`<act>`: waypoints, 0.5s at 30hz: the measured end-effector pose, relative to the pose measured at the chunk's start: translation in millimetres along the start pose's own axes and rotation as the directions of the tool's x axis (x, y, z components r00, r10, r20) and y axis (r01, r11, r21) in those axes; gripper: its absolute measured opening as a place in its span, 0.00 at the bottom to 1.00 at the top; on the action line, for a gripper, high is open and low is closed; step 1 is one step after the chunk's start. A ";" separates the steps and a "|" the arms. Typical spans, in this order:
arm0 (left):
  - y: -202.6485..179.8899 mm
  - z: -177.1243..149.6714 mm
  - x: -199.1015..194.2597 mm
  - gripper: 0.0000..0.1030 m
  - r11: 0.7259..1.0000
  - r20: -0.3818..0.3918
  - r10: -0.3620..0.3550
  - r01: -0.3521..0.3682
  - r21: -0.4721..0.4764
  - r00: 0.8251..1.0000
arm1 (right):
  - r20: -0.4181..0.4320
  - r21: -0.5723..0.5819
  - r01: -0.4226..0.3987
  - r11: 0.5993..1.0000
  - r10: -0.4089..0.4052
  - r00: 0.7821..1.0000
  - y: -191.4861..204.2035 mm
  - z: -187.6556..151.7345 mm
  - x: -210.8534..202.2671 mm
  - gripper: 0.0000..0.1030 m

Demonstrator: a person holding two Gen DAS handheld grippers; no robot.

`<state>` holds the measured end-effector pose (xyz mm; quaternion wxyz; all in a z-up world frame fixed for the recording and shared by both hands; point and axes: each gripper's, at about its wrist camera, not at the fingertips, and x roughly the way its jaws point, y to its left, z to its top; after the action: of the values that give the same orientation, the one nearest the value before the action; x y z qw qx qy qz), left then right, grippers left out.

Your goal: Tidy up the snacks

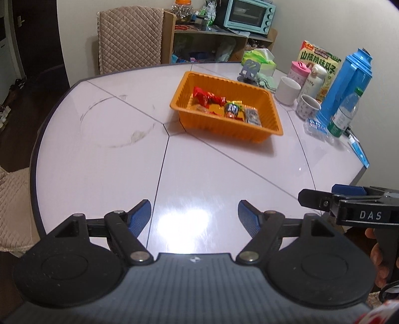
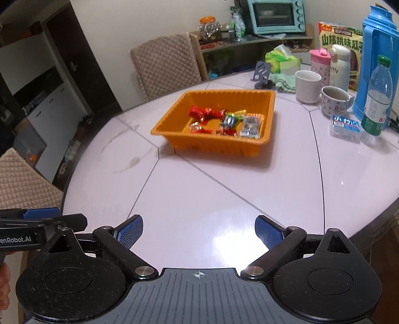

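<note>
Home dining room, round table (image 1: 99,162), toaster oven (image 1: 249,12), padded chairs (image 1: 129,35)

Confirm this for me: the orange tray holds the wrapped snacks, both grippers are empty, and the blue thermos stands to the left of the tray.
One thing is wrong: the blue thermos stands to the right of the orange tray, not the left, as the right wrist view shows. The rest holds: the wrapped snacks lie in the tray, and the left gripper and right gripper are both empty.
</note>
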<state>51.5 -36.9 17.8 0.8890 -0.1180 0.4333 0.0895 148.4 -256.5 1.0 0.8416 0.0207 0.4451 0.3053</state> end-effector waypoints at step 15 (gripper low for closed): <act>-14.9 -24.9 -10.2 0.73 1.000 -0.014 -0.005 0.005 0.012 1.000 | -0.027 -0.038 -0.001 0.999 0.000 1.000 6.1 -23.8 -12.8 0.93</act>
<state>30.5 -58.9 13.1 0.8868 -0.1142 0.4400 0.0837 121.9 -264.0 -2.1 0.8357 0.0007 0.4507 0.3139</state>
